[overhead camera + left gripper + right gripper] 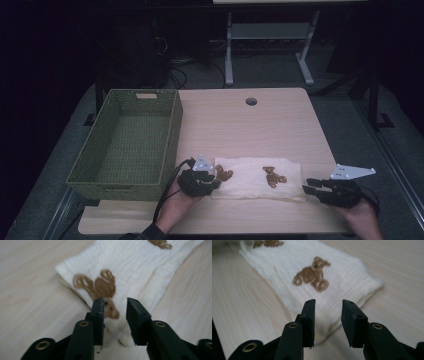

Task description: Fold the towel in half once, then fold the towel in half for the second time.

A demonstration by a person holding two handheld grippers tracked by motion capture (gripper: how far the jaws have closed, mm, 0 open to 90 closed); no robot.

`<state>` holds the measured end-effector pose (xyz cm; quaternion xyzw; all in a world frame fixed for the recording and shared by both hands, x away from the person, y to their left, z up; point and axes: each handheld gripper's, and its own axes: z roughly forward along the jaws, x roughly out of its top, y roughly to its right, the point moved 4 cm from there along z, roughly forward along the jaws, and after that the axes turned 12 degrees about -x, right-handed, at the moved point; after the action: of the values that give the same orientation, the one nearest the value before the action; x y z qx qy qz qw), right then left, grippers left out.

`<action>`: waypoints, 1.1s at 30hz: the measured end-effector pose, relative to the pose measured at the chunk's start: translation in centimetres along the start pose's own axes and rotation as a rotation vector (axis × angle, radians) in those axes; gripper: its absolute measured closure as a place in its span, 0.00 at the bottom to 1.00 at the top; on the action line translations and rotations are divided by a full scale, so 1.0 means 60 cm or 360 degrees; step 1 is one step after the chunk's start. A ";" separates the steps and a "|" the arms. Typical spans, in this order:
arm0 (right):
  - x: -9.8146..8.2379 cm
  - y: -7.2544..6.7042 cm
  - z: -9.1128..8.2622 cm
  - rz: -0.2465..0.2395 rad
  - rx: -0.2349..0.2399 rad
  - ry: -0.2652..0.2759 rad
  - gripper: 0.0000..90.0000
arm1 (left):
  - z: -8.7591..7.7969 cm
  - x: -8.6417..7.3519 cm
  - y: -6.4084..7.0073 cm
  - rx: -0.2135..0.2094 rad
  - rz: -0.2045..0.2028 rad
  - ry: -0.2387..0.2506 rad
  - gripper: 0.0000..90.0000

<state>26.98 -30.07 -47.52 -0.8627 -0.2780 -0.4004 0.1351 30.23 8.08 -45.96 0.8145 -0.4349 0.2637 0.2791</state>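
A folded white cloth (pixel 250 186) with brown teddy-bear prints lies flat near the table's front edge. My left gripper (pixel 216 184) is at the cloth's left end and stands open. In the left gripper view a bunched corner of the cloth (pixel 117 326) sits between the parted jaws of that gripper (pixel 115 302), beside a bear print (pixel 100 286). My right gripper (pixel 306 186) is at the cloth's right end, also open. In the right gripper view its jaws (pixel 328 302) straddle the cloth's near edge (pixel 324 330) without pressing on it, with a bear print (pixel 313 275) beyond.
A green woven basket (pixel 172 130), empty, stands on the left side of the light wooden table (pixel 260 125). A round cable hole (pixel 251 101) is near the table's far edge. A metal stand (pixel 265 45) and cables sit on the dark floor behind.
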 end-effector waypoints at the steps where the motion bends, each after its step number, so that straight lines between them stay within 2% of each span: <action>1: 0.009 0.004 0.004 -0.0003 -0.0019 0.0011 0.68 | 0.001 0.007 -0.004 0.0015 0.0014 0.0011 0.68; 5: 0.037 0.019 0.026 0.0020 -0.0059 0.0031 0.68 | 0.005 0.036 -0.031 0.0069 0.0032 0.0036 0.63; 8: 0.058 0.036 0.051 0.0027 -0.0094 0.0021 0.69 | 0.014 0.055 -0.053 0.0091 0.0019 0.0060 0.62; 10: 0.066 0.048 0.066 0.0036 -0.0107 0.0007 0.71 | 0.025 0.066 -0.075 0.0099 -0.0007 0.0058 0.62; 12: 0.072 0.062 0.083 0.0053 -0.0142 -0.0016 0.73 | 0.034 0.074 -0.097 0.0145 0.0004 0.0043 0.63; 13: 0.073 0.071 0.093 0.0060 -0.0173 -0.0042 0.74 | 0.037 0.076 -0.104 0.0145 -0.0024 0.0045 0.64; 16: 0.072 0.084 0.108 0.0084 -0.0190 -0.0079 0.75 | 0.049 0.080 -0.129 0.0139 -0.0067 0.0045 0.63; 19: 0.067 0.091 0.122 0.0098 -0.0165 -0.0103 0.76 | 0.063 0.076 -0.140 0.0129 -0.0079 -0.0008 0.63; 22: 0.058 0.087 0.135 0.0050 -0.0166 -0.0160 0.77 | 0.070 0.068 -0.142 0.0126 -0.0073 -0.0052 0.63; 24: 0.056 0.085 0.134 0.0042 -0.0171 -0.0150 0.79 | 0.072 0.065 -0.142 0.0131 -0.0065 -0.0070 0.64; 25: 0.055 0.085 0.132 0.0008 -0.0182 -0.0148 0.82 | 0.074 0.063 -0.142 0.0126 -0.0064 -0.0082 0.65; 28: 0.053 0.083 0.130 0.0006 -0.0173 -0.0145 0.87 | 0.078 0.059 -0.141 0.0120 -0.0042 -0.0117 0.66; 30: 0.052 0.082 0.129 0.0002 -0.0150 -0.0147 0.94 | 0.079 0.058 -0.139 0.0109 -0.0028 -0.0118 0.70; 31: 0.052 0.081 0.129 0.0002 -0.0145 -0.0145 0.95 | 0.080 0.058 -0.138 0.0081 -0.0026 -0.0120 0.74; 32: 0.052 0.081 0.129 0.0000 -0.0141 -0.0142 0.96 | 0.081 0.058 -0.136 0.0056 -0.0039 -0.0120 0.86; 33: 0.052 0.082 0.129 0.0006 -0.0141 -0.0148 0.97 | 0.081 0.059 -0.135 0.0033 -0.0033 -0.0127 0.93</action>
<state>36.26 -29.38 -50.14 -0.8860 -0.2643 -0.3716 0.0845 39.80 6.52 -48.84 0.8318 -0.4344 0.2326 0.2557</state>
